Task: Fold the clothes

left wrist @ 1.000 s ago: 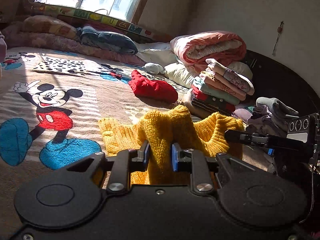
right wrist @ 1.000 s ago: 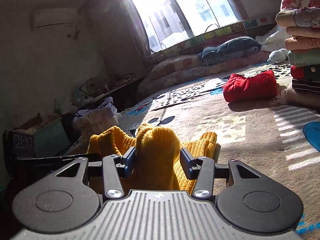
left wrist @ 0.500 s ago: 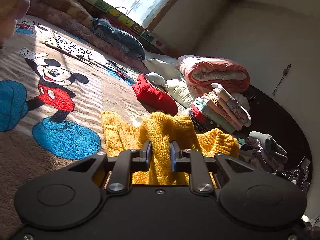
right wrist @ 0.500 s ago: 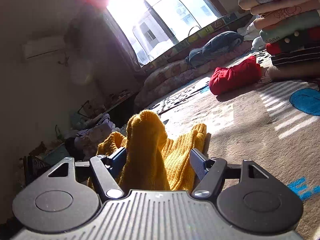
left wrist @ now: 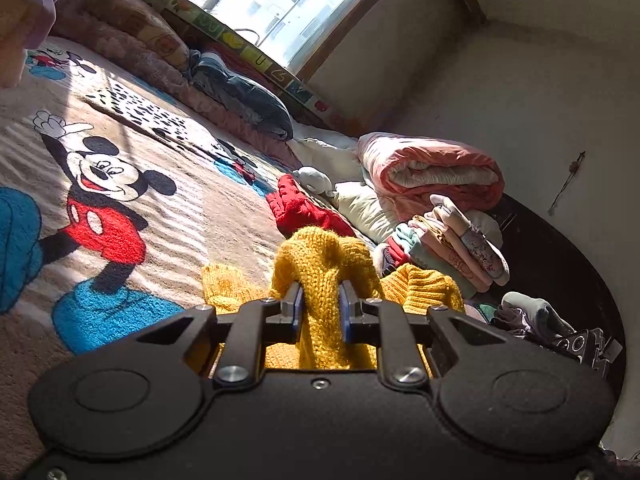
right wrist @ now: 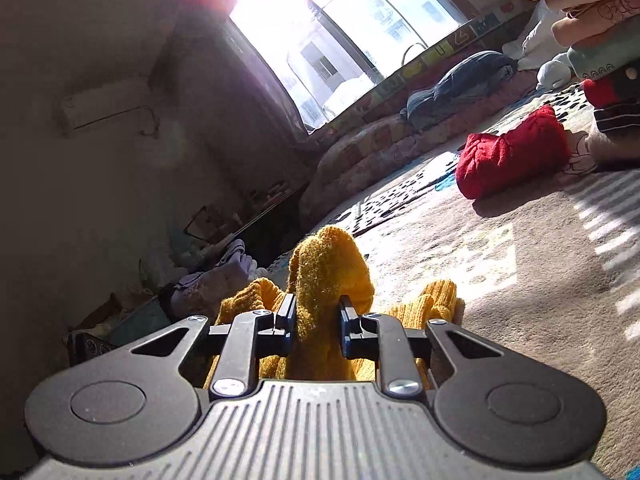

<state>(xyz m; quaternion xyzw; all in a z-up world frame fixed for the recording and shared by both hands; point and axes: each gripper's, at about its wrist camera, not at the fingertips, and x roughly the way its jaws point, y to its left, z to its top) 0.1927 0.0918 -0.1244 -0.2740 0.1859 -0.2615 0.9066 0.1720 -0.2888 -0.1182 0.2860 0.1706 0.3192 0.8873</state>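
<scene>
Half a second earlier our right gripper (right wrist: pixel 318 316) was spread; now it pinched the chunky mustard-yellow knit sweater (left wrist: pixel 320 264) like the left gripper (left wrist: pixel 320 310), bunched on the cartoon-mouse fleece blanket (left wrist: pixel 168 236). Probably ready to lift and fold.

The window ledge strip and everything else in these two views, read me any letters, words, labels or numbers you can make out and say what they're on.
"U": on a yellow tile of the letter strip under the window.
"G", probably: on the next tile toward the corner; blurred.
Other tiles: pictures or letters too blurred to read.
Folded clothes stack: printed drawings, no readable words.
Blanket: cartoon mouse picture, no text.
Yellow sweater, red sweater: none.
</scene>
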